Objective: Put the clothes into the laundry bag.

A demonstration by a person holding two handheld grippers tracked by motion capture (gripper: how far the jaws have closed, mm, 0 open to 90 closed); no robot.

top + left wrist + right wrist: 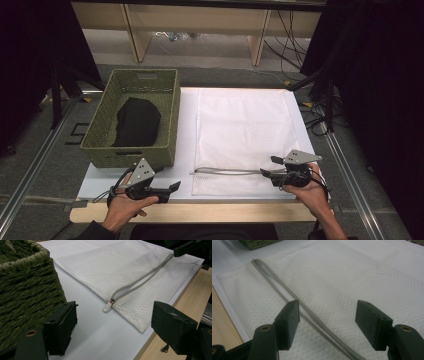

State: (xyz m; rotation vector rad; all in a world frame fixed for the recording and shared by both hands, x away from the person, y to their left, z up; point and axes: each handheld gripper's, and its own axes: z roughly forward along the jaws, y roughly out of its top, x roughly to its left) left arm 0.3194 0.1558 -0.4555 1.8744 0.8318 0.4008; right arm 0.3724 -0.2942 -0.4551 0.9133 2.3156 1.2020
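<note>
One zipper (227, 171) runs along bag's (240, 125) near edge.

White mesh bag (242, 135) (grey zipper (227, 171)), green basket (165, 120).

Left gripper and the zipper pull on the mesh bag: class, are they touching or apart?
Apart. In the left gripper view, bare white table lies between the open left gripper and the zipper pull of the mesh bag.

A green woven basket (134, 120) sits on the white board (185, 135) — at its far left part, one corner past the edge. Inside the basket lies a black garment (136, 122). Beyond the basket — wooden shelf legs (137, 37) and loose cables (287, 40) on the floor.
</note>
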